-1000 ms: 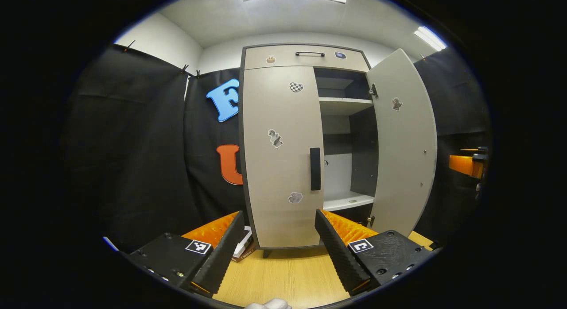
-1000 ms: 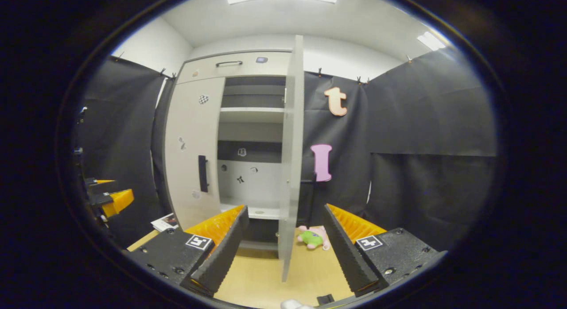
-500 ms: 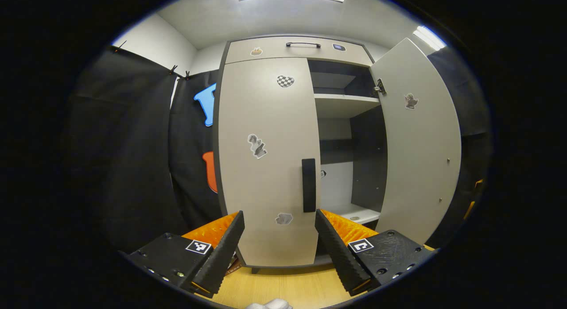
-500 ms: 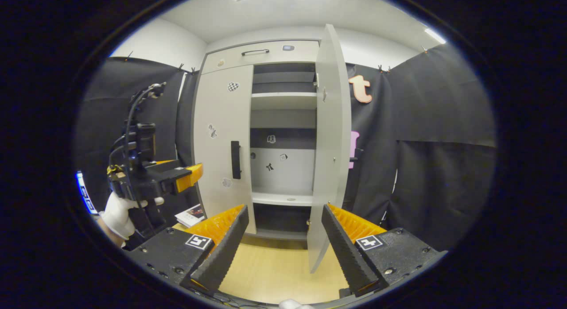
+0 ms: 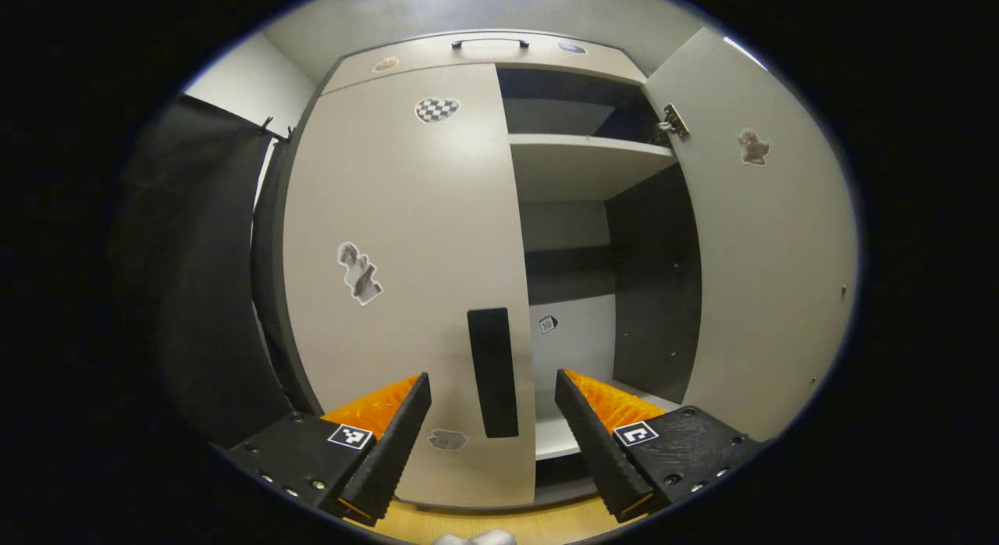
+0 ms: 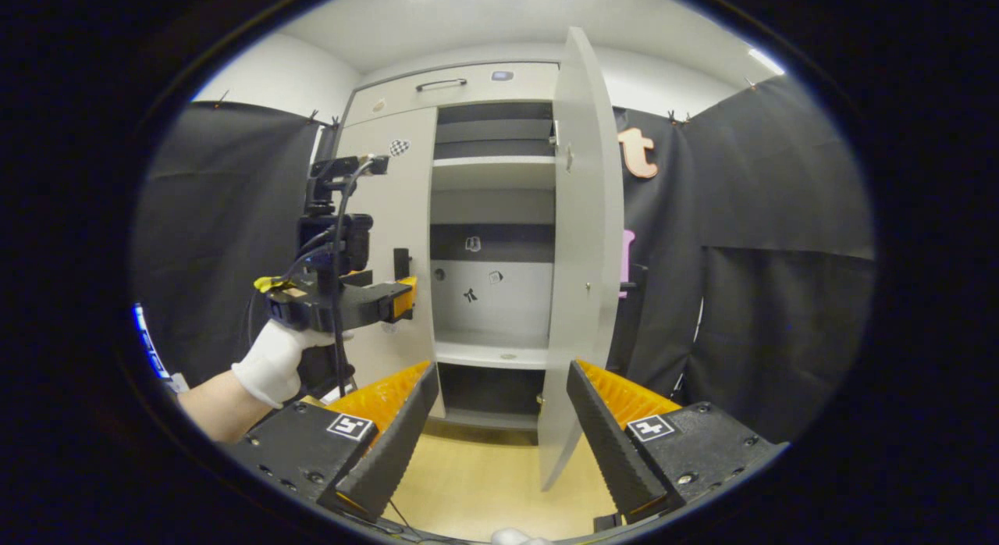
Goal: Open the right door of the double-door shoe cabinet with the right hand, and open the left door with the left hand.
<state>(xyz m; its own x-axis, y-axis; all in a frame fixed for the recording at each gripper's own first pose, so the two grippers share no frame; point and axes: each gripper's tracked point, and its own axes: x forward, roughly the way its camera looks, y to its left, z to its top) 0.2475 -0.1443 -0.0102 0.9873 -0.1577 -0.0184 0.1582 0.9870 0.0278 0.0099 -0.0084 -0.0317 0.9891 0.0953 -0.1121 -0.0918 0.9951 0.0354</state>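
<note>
left gripper view: we see the left tongs (image 5: 493,420) wide apart, close in front of the shut left door (image 5: 406,279), its handle (image 5: 493,373) between the fingers, not touched; right door (image 5: 769,240) swung open.
right gripper view: right tongs (image 6: 499,420) wide, holding nothing, by the open right door (image 6: 581,248); we see the left tongs (image 6: 402,295) at the left door (image 6: 390,240) handle, held by a gloved hand (image 6: 273,361); bench (image 6: 484,490) below.

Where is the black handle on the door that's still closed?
In the left gripper view, the black handle stands upright near the closed left door's right edge, low down, framed between the open left gripper's fingers.
</note>
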